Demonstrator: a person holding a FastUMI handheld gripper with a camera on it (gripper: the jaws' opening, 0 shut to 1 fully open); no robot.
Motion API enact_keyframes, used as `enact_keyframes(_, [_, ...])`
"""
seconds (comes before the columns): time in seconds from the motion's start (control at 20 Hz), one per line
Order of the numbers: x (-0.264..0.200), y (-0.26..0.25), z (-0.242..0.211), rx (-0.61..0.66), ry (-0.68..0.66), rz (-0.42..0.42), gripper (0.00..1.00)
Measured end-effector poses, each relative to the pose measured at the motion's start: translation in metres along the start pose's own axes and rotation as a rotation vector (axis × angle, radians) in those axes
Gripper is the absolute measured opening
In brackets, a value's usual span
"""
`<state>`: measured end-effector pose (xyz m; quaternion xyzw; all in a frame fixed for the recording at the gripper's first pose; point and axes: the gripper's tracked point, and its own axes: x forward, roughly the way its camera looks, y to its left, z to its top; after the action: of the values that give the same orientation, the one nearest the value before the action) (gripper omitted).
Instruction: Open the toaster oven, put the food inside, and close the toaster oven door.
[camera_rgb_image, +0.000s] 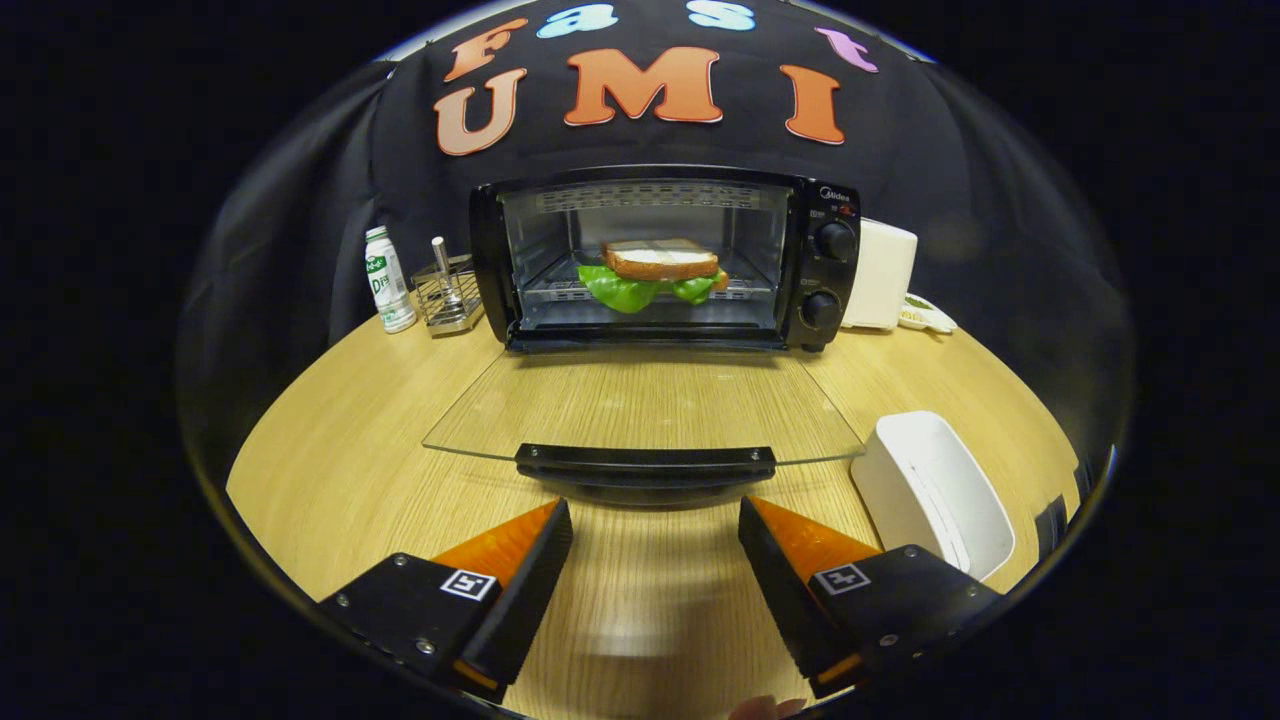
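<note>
— Where are we in the job?

— The toaster oven (665, 260) sits at the back edge of the desk (330, 470) with its glass door (640, 405) folded flat toward us. The sandwich (660, 268), bread on top and green leaves under it, already lies on the rack inside. So I judge that only the closing is left.

— And the gripper (655, 545)?

— Its fingers stand wide apart and hold nothing. The door handle (645, 462) lies just ahead of them, level with the gap.

— What does the next move call for?

— Likely getting under or onto that handle and swinging the door up until it meets the oven front, without nudging the oven back.

— Anything else holding something?

— A white tray (935, 490) near the desk's right edge looks empty. A wire rack (447, 297) left of the oven holds a shaker, with a small bottle (388, 280) beside it.
</note>
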<state>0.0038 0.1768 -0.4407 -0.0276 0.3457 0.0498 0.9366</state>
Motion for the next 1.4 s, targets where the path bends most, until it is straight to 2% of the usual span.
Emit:
enact_keyframes(0.15, [0.007,0.007,-0.003,-0.006,0.026,0.014,0.99])
enact_keyframes(0.3, [0.013,0.002,-0.008,-0.054,0.039,-0.023,0.99])
enact_keyframes(0.4, [0.014,0.002,-0.009,-0.019,0.045,-0.02,1.0])
enact_keyframes(0.65, [0.015,0.0,0.0,-0.02,-0.002,-0.045,1.0])
enact_keyframes(1.05, [-0.006,-0.015,0.096,0.022,-0.204,-0.067,1.0])
enact_keyframes(1.4, [0.011,-0.019,0.162,0.081,-0.341,-0.064,1.0])
